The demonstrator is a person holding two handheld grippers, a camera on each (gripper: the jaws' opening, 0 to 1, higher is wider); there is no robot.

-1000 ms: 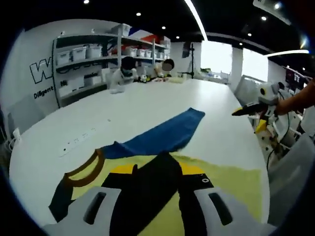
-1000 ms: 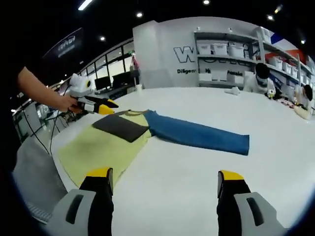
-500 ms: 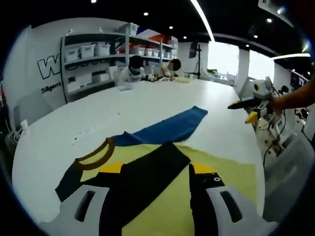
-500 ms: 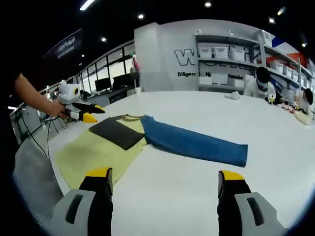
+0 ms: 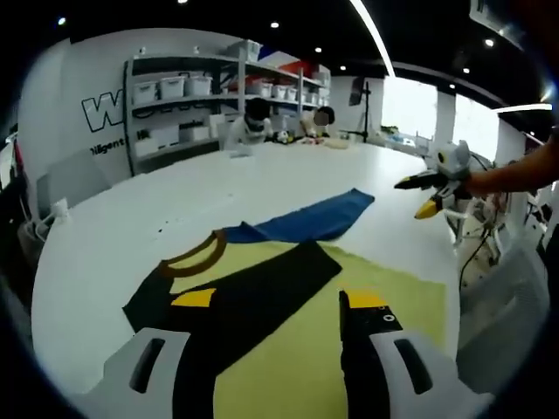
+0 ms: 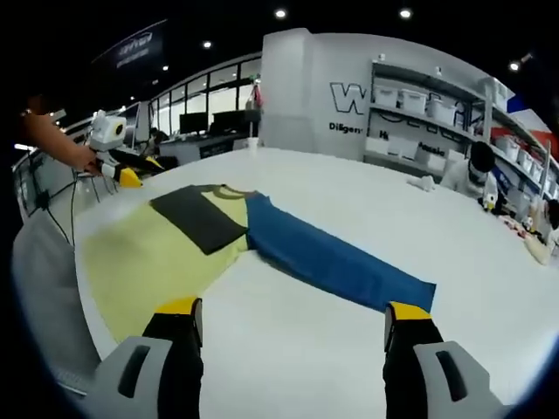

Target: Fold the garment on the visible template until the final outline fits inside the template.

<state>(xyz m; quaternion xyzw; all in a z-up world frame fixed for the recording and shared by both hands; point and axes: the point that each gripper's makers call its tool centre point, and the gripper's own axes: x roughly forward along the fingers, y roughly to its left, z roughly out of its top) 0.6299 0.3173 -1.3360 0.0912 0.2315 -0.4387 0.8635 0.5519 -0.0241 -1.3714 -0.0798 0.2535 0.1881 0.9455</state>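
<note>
1. While both my grippers, left and right, hover with fingers spread and empty, the garment lies on the table.
2. One blue sleeve stretches beyond the yellow template; folding remains.

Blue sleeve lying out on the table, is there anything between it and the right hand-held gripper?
Nothing visible. In the right gripper view, bare white table lies between the open right hand-held gripper and the blue sleeve, which stretches flat from the garment's yellow body. The left hand-held gripper is off at the far side.
</note>
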